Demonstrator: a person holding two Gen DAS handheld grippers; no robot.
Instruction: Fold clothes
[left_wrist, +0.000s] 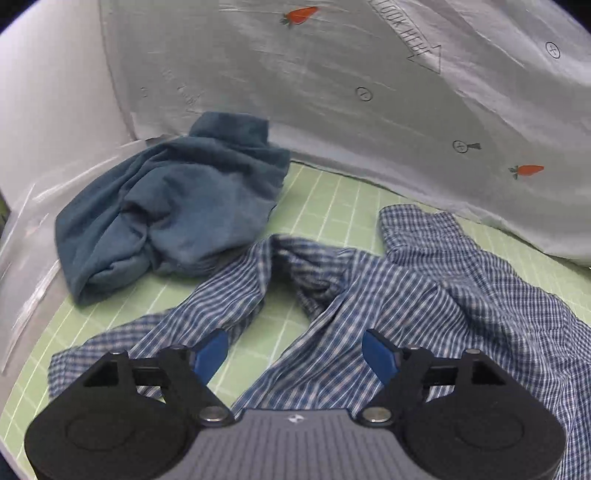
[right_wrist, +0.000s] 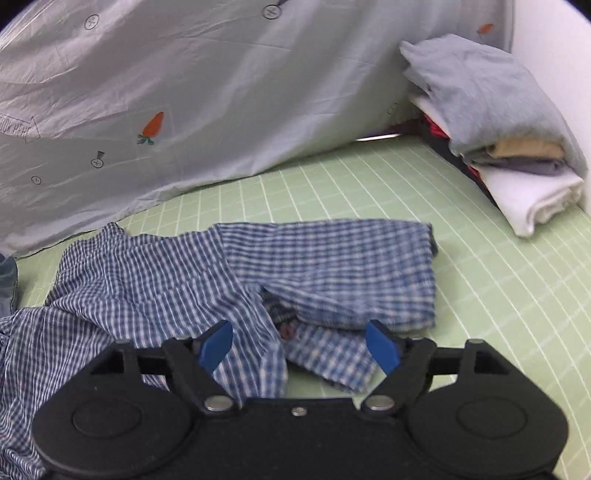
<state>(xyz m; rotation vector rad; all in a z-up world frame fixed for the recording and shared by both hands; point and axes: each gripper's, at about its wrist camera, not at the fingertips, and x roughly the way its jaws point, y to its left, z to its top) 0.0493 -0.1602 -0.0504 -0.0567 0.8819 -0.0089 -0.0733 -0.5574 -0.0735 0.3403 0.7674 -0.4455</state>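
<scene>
A blue-and-white checked shirt (left_wrist: 424, 291) lies rumpled on the green grid mat (left_wrist: 325, 206), one sleeve trailing toward the near left. My left gripper (left_wrist: 295, 349) hovers open just above that sleeve area, blue fingertips (left_wrist: 212, 354) wide apart and holding nothing. In the right wrist view the same checked shirt (right_wrist: 325, 269) shows a partly folded panel at the right. My right gripper (right_wrist: 299, 341) is open over the shirt's near edge, with nothing between its fingers. A crumpled dark blue garment (left_wrist: 173, 206) sits at the mat's far left.
A pale grey sheet with carrot prints (left_wrist: 351, 81) hangs as a backdrop behind the mat (right_wrist: 480, 277). A stack of folded clothes (right_wrist: 506, 129), grey on top and white at the bottom, stands at the far right by a white wall.
</scene>
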